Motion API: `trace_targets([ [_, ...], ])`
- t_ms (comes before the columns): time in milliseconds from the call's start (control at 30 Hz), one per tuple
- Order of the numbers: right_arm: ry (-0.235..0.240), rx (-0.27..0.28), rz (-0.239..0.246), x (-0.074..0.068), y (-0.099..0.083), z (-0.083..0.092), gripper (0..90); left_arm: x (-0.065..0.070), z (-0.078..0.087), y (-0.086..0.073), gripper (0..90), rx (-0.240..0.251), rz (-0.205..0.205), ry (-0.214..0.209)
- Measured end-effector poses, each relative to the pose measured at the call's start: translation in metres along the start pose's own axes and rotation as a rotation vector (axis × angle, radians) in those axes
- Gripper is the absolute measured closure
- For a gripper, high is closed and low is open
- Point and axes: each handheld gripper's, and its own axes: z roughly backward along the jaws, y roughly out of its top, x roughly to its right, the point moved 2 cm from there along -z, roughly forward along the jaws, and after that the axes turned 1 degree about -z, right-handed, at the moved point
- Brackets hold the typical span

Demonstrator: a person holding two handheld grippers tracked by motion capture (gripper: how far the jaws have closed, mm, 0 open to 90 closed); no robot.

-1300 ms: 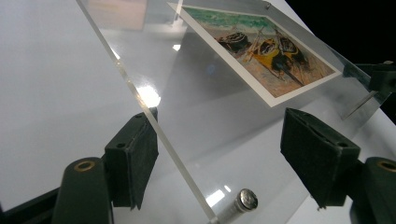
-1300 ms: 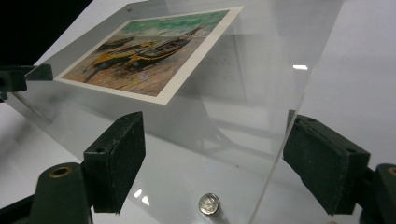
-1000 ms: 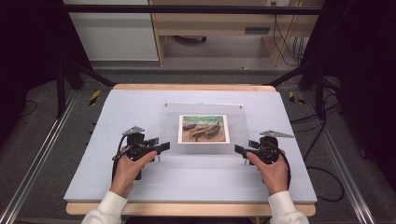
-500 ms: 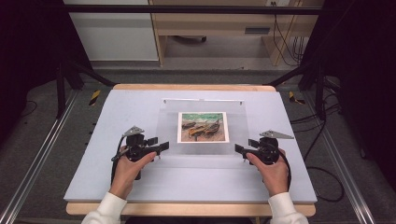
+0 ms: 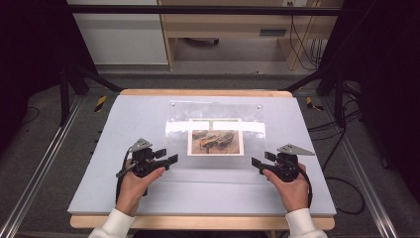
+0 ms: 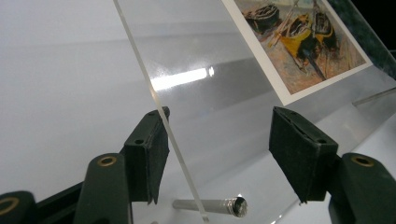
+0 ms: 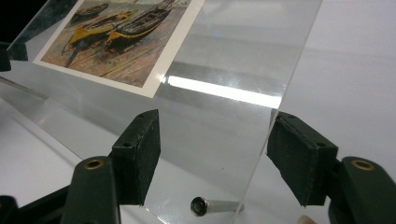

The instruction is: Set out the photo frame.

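Now your left gripper and right gripper straddle the clear panel's near corners. Both sets of jaws have just been closing, yet their pads stand apart, not clamped on it.

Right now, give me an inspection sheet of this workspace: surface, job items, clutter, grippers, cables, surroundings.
Surface: pale grey table top on a wooden board, bare around the work.
Job's things: clear acrylic sheet, near edge raised, with a picture of boats; a metal standoff pin at its near corner.
Clutter: nothing seen.
Grippers: left gripper at the sheet's left edge, right gripper at its right edge. Both have just been closing; the edge stands between the jaws, touching the left gripper's left pad; no clamp yet.
Cables: one trails from each gripper; more lie on the floor at right.
Surroundings: dark frame posts, wooden furniture behind.
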Motion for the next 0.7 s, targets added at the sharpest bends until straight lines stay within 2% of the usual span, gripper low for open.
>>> trace_targets([
  [567,-0.026,0.015,0.026,-0.007,-0.008,0.012,44.5,0.006,0.011,-0.006,42.9,-0.001,-0.041,0.018],
  [700,-0.028,0.013,0.034,-0.008,-0.009,0.014,45.7,0.008,0.012,-0.008,44.0,0.005,-0.04,0.024],
])
